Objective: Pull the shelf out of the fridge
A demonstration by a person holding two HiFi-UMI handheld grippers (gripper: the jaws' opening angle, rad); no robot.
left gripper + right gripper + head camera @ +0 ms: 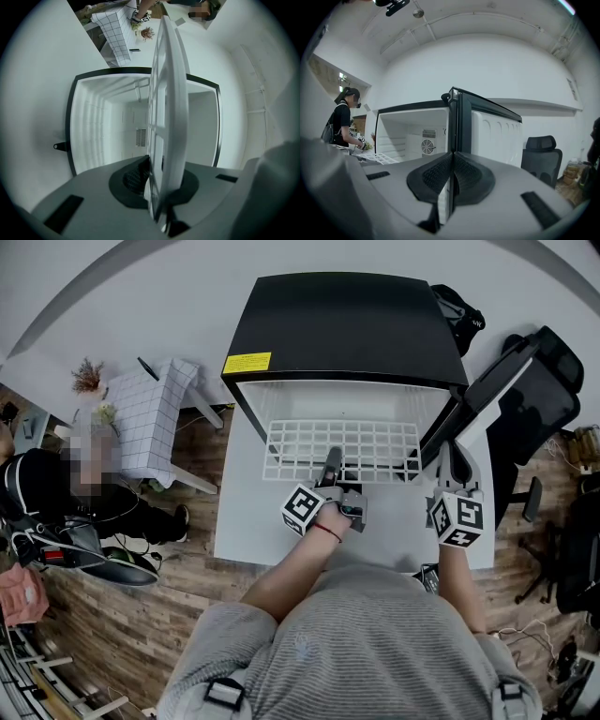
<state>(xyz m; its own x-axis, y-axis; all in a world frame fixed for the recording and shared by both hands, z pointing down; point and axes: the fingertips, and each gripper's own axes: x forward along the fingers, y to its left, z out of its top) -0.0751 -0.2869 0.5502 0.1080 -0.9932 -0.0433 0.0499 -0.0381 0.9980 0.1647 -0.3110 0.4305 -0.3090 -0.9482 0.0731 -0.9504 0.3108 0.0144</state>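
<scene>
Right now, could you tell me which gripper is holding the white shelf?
The left gripper: its jaws clamp the front edge of the shelf, while the right gripper has its jaws together on nothing.

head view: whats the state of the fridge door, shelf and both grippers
fridge door: swung open
shelf: pulled forward, sticking out of the fridge opening
left gripper: shut on the shelf's front edge
right gripper: shut, nothing between the jaws
</scene>
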